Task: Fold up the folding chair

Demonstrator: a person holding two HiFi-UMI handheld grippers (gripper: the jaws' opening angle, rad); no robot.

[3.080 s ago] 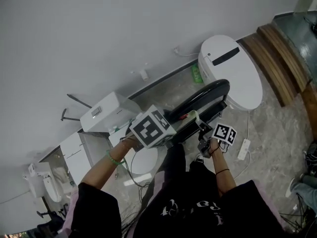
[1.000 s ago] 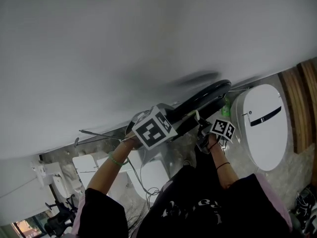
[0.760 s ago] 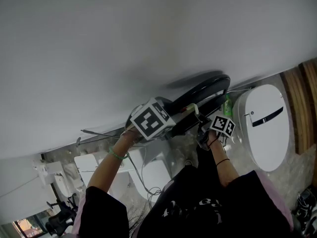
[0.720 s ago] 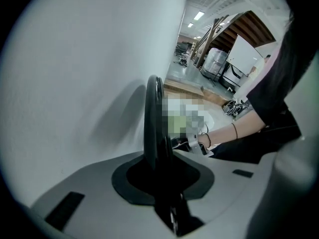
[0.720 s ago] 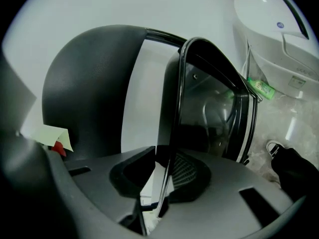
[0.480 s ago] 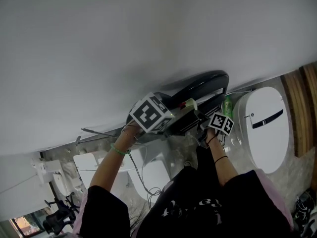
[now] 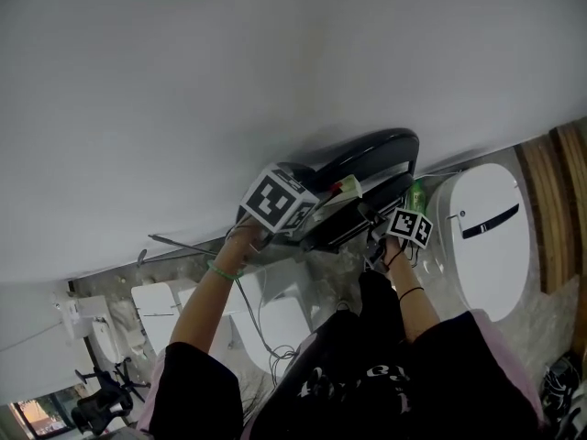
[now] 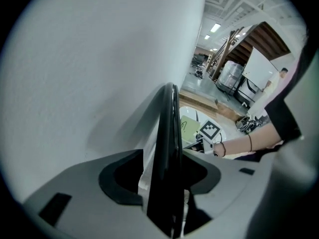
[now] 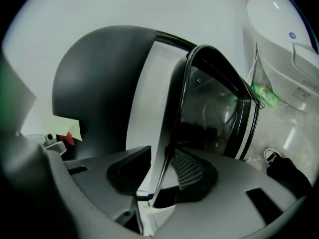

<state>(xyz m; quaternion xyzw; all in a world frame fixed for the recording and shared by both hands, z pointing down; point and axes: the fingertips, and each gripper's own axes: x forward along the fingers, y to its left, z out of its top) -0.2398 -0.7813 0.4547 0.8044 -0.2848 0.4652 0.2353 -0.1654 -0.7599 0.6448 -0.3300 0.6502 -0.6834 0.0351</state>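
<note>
Marbled floor (image 7: 550, 319) and a plain white wall (image 7: 275, 62) frame a person in black sleeves working two hand-held tools on a black folding chair (image 7: 367, 154). Nearest the camera, both arms reach forward to the chair. The left tool (image 8: 167, 176) straddles the chair's thin black edge, its jaws just widened and standing clear of that edge on either side. The right tool (image 9: 159, 176), at the chair's lower frame, has also just eased apart, with a slim frame bar running between its pads, unpinched. The chair, nearly flat, sits close against the wall. Beyond the chair's right end stand a green bottle (image 7: 417, 193) and a white toilet (image 7: 486, 236).
</note>
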